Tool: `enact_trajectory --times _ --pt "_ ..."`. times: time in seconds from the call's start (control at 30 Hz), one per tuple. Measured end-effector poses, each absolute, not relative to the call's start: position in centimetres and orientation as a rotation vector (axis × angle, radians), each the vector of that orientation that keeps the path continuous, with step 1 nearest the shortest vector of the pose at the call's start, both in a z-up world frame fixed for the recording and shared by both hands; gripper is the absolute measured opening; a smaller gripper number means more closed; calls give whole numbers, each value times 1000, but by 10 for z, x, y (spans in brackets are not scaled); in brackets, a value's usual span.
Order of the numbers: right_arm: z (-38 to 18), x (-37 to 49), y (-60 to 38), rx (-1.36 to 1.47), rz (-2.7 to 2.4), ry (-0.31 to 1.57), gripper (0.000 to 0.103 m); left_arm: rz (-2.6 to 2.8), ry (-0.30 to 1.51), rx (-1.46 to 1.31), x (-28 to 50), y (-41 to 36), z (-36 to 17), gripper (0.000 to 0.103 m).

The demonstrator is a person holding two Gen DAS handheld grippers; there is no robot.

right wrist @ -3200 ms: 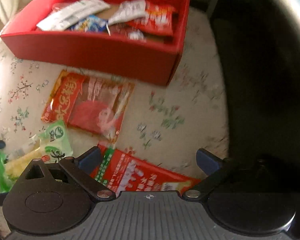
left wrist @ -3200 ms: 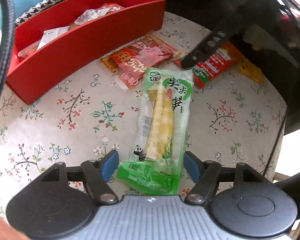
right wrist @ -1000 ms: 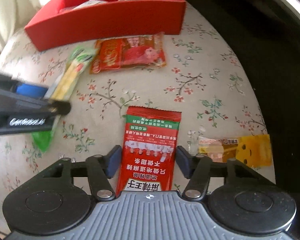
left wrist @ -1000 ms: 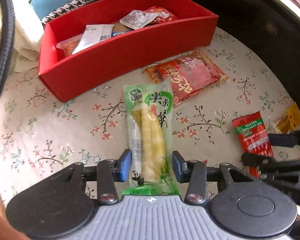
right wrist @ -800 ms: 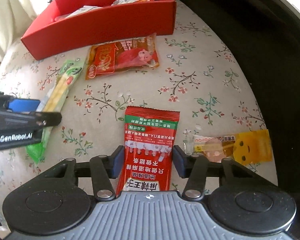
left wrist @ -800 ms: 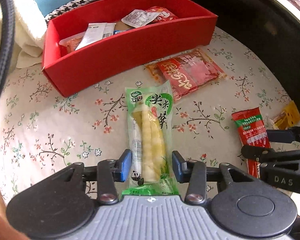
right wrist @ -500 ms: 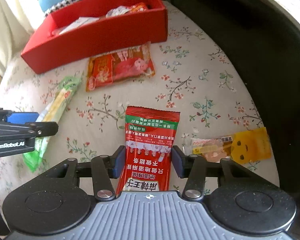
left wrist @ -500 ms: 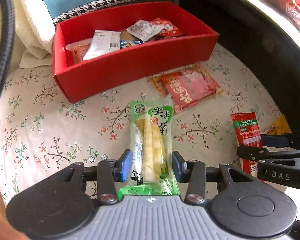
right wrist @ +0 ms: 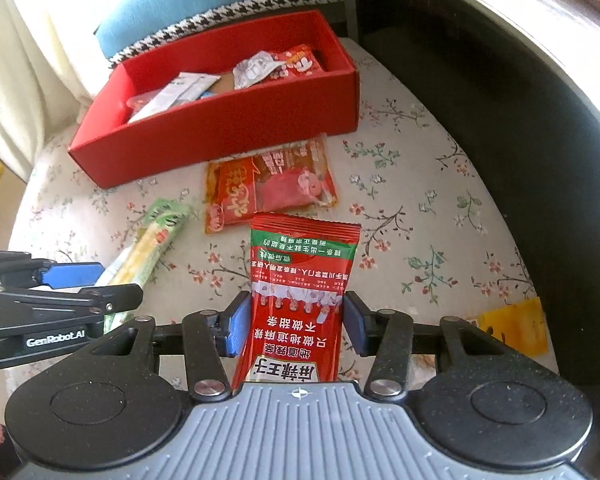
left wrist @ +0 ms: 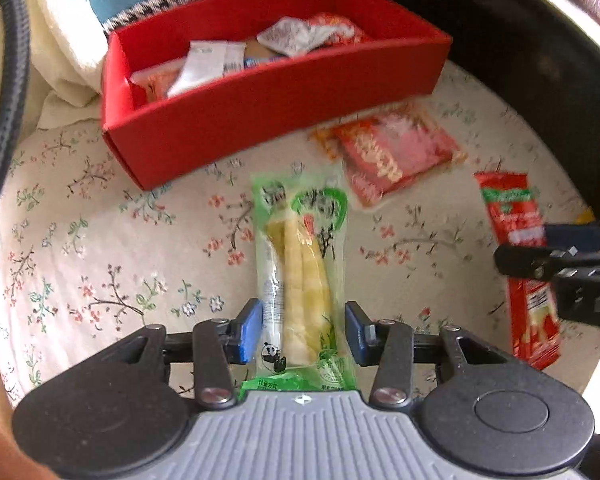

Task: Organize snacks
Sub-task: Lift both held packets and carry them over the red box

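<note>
Each gripper clamps one packet: left gripper (left wrist: 303, 330) the bamboo packet (left wrist: 300, 264), right gripper (right wrist: 292, 330) the red packet (right wrist: 298, 304). Both packets point lengthwise at the red box (right wrist: 236, 136) ahead, the left nearer.

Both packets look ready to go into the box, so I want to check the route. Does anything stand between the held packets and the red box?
Nothing upright blocks the way. Only the flat red-and-orange snack packet lies on the floral tablecloth before the red cardboard box, low enough to pass over.
</note>
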State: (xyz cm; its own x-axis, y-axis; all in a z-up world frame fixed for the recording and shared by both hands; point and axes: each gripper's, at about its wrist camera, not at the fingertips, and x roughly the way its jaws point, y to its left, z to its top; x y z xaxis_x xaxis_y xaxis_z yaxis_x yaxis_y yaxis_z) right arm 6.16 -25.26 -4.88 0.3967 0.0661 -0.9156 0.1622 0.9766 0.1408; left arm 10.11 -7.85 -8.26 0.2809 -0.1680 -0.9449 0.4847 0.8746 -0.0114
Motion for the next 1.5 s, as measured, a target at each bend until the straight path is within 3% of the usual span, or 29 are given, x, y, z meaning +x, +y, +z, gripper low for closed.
enact_trajectory --times 0.13,0.23,0.27,0.33,0.37,0.4,0.5,1.5 --pt "-52 62 -254 228 -56 1179 56 -447 1202 314 100 -82 -88 47" --pt "-55 63 -253 225 -50 1190 56 -464 1202 291 102 -86 -91 69" --pt "-56 63 -252 220 -51 1196 56 -457 1192 300 101 -90 -93 70" --pt "-61 65 -251 211 -54 1211 56 -442 1166 328 96 -94 -93 64" --pt "-63 65 -251 207 -56 1217 56 -437 1168 321 95 -93 -90 46" --pt "-66 66 -250 198 -58 1226 56 -445 1176 302 95 -92 -86 37" --pt "-74 67 -249 183 -71 1249 56 -417 1185 277 96 -84 -79 29" --pt "-8 87 -248 282 -15 1001 56 -375 999 201 107 -71 -22 29"
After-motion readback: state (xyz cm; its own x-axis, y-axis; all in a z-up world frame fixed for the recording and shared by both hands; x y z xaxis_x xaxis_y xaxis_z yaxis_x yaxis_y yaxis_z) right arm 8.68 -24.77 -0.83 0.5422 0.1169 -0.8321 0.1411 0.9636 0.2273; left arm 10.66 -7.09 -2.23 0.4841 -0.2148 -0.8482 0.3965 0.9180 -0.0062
